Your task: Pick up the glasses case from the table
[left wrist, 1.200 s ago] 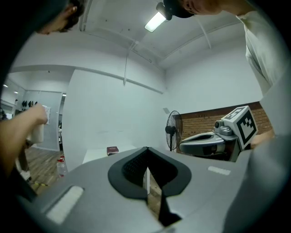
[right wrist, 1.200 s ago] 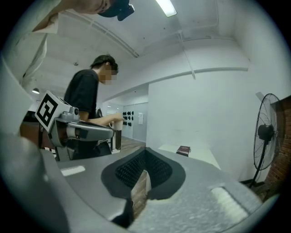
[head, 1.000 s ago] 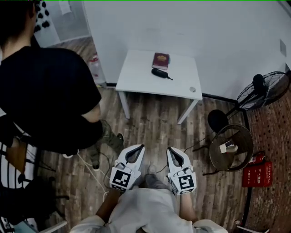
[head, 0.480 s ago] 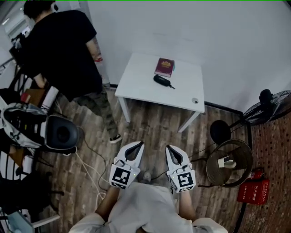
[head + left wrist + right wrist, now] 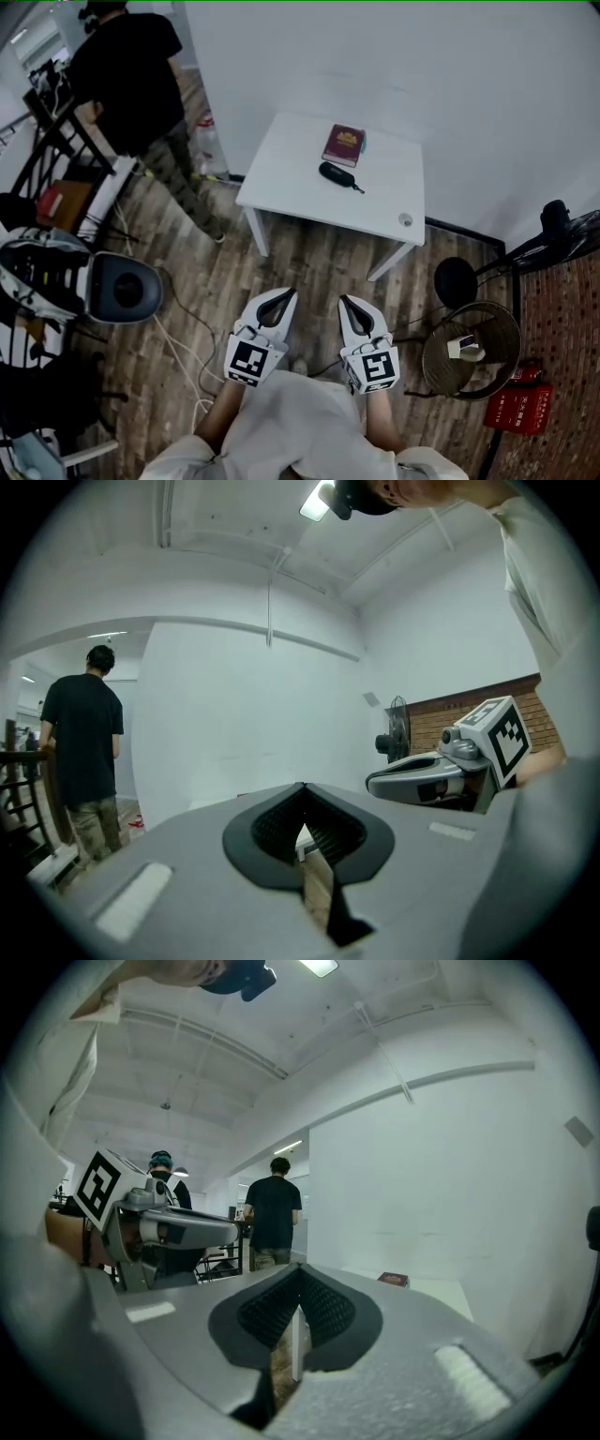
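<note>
Well ahead of both grippers, the glasses case [image 5: 336, 174] lies flat on the white table [image 5: 281, 183]. It is a dark oval case near the middle of the top, with a thin cord trailing from its right end. Just behind it, toward the wall, a dark red book [image 5: 344, 144] lies flat, close to the case but not touching it. A small round object [image 5: 405, 219] sits alone near the table's front right corner and is too small to identify. The table stands against a white wall on a floor of wooden planks [image 5: 309, 258].

Both grippers are held low over that floor, side by side, well short of the table and pointing toward it. The left gripper [image 5: 287, 294] has its jaws pressed together with nothing between them. The right gripper [image 5: 345, 300] is likewise closed, its ribbed pads meeting and empty. Each carries its marker cube at the rear, close to the person's forearms.

Farther out, to the right of the table, stand a black floor fan [image 5: 562, 230] and a round wire basket [image 5: 469, 347], with a red box [image 5: 518, 410] beside the basket. At the upper left, well apart from the table, a person in a black shirt [image 5: 127, 66] stands with their back turned.
</note>
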The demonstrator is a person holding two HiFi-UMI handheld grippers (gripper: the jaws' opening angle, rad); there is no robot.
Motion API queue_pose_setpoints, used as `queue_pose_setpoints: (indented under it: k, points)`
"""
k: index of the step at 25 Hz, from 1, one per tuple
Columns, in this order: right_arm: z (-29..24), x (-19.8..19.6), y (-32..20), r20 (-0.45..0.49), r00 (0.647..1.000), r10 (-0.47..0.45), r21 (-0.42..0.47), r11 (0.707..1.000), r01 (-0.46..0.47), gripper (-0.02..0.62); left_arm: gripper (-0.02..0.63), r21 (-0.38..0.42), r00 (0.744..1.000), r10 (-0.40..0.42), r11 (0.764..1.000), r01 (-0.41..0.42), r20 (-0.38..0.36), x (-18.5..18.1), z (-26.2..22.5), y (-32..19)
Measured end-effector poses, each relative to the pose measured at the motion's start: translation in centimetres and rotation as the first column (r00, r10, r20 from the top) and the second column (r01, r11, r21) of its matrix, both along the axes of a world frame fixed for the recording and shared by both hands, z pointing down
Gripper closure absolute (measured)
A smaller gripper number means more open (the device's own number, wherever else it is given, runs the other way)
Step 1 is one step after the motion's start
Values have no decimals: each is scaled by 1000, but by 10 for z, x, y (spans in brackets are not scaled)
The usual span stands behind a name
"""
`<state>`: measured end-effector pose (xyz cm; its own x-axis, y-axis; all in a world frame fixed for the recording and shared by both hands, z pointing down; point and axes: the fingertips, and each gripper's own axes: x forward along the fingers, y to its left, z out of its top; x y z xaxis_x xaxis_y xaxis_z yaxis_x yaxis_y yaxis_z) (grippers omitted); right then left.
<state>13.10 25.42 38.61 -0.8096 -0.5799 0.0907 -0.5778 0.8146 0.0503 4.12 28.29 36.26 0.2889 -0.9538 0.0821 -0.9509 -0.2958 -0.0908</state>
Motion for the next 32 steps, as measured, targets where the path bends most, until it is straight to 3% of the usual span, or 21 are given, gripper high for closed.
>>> queue_pose_setpoints:
  k: [10, 19, 27, 32]
  points:
    - [16, -30, -68, -34, 998, 45, -49, 998, -46, 591, 588, -6, 999, 43, 999, -43, -21, -29, 6, -76]
    - [8, -75, -151, -61, 993, 104, -40, 993, -106, 591, 588, -19, 994, 94, 995, -95, -61, -78, 8, -166]
    - [-2, -109, -217, -42, 983, 177, -13, 984, -178, 591, 588, 5, 985, 167, 986, -167, -50, -114, -1, -237]
    - [3, -120, -248, -41, 975, 218, -25, 975, -219, 591, 588, -18, 974, 223, 974, -224, -52, -123, 10, -269]
